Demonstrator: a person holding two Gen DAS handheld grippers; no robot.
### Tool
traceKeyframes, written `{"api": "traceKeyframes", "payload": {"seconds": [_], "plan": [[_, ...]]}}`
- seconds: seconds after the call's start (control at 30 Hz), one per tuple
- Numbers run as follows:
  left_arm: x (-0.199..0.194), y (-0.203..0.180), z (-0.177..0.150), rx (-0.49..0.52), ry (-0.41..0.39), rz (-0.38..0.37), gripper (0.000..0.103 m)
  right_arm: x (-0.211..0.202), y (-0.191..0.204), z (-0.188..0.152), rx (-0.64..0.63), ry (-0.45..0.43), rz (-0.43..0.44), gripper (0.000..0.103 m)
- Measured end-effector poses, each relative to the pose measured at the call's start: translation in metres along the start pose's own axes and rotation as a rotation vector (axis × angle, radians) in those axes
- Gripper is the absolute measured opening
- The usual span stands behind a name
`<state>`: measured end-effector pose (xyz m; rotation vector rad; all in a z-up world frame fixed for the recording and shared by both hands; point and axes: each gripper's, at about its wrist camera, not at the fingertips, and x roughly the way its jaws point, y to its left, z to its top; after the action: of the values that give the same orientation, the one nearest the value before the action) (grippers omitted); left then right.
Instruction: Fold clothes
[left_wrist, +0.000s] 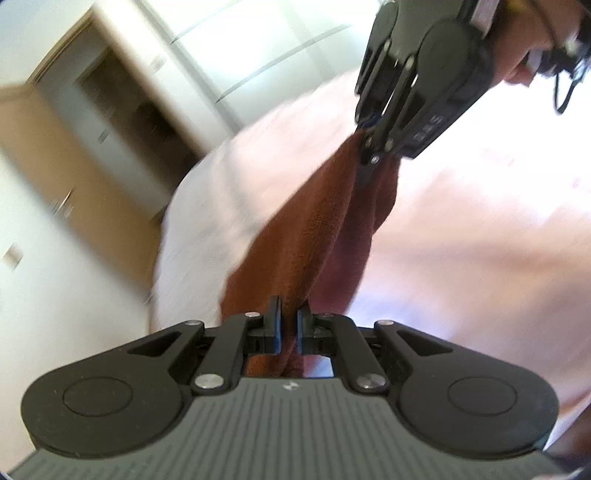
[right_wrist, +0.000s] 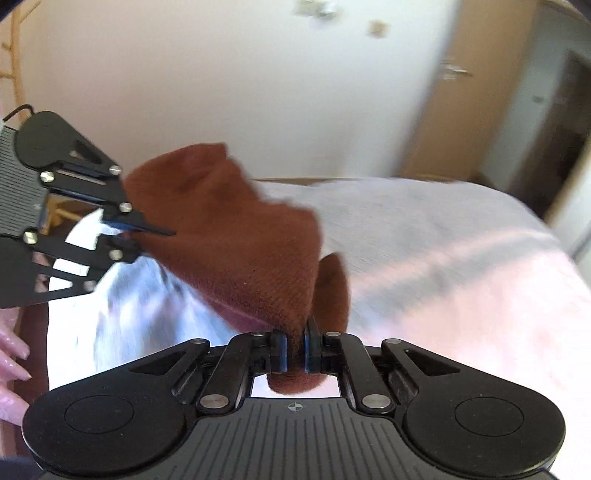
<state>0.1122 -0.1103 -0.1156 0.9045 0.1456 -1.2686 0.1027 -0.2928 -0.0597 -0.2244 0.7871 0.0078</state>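
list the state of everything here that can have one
left gripper: shut on the brown cloth
right gripper: shut on the brown cloth
brown cloth: lifted, slung between both grippers above the bed
bed: covered with a pale sheet
wooden door: looks open, blurred

I am seeing very little writing. In the left wrist view, the side of the right gripper (left_wrist: 373, 147), up ahead and to the right of my left tongs, is carrying pale characters, but they are too blurred for me to read. Just behind the left gripper (left_wrist: 288, 328), its grey ribbed body is showing a small white emblem, and the right gripper's body is showing a small crosshair mark; neither carries letters.
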Motion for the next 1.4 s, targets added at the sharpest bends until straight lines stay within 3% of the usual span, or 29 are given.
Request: {"api": "traceKeyframes", "payload": {"seconds": [0.13,0.27,0.33,0.43,0.5,0.57,0.77,0.9,1.0,1.1,1.17,1.2,1.33,1.4], "plan": [[-0.012,-0.106,0.060,0.049,-0.126,-0.146,0.005,-0.104,-0.036,-0.095,0.093,0.029,-0.121,0.006],[0.005,-0.213,0.083,0.132,-0.184,-0.322,0.006,-0.172,-0.044,-0.210,0.207,0.108,-0.216,0.006],[0.015,-0.259,0.081,0.189,-0.215,-0.401,0.009,-0.204,-0.048,-0.268,0.265,0.148,-0.262,0.006],[0.027,-0.318,0.061,0.279,-0.283,-0.496,0.024,-0.217,-0.038,-0.337,0.336,0.172,-0.329,0.006],[0.034,-0.346,0.036,0.358,-0.334,-0.511,0.034,-0.211,-0.027,-0.364,0.362,0.152,-0.388,0.006],[0.042,-0.369,0.013,0.433,-0.398,-0.483,0.037,-0.202,-0.015,-0.390,0.385,0.128,-0.448,0.006],[0.056,-0.388,-0.022,0.426,-0.528,-0.390,0.038,-0.175,0.010,-0.409,0.368,0.043,-0.560,0.007],[0.059,-0.404,-0.029,0.402,-0.560,-0.322,0.038,-0.157,0.026,-0.420,0.354,-0.014,-0.632,0.008],[0.052,-0.412,-0.027,0.371,-0.539,-0.265,0.038,-0.149,0.038,-0.426,0.336,-0.040,-0.680,0.010],[0.038,-0.407,-0.030,0.327,-0.494,-0.227,0.040,-0.161,0.053,-0.422,0.297,-0.033,-0.702,0.025],[0.022,-0.395,-0.039,0.315,-0.459,-0.203,0.044,-0.174,0.072,-0.418,0.268,-0.071,-0.704,0.060],[0.013,-0.390,-0.044,0.309,-0.441,-0.190,0.048,-0.181,0.082,-0.416,0.254,-0.090,-0.705,0.066],[-0.020,-0.351,-0.079,0.307,-0.366,-0.147,0.057,-0.195,0.121,-0.394,0.200,-0.201,-0.586,0.070],[-0.033,-0.338,-0.099,0.343,-0.316,-0.084,0.061,-0.181,0.129,-0.382,0.138,-0.193,-0.543,0.070]]}}
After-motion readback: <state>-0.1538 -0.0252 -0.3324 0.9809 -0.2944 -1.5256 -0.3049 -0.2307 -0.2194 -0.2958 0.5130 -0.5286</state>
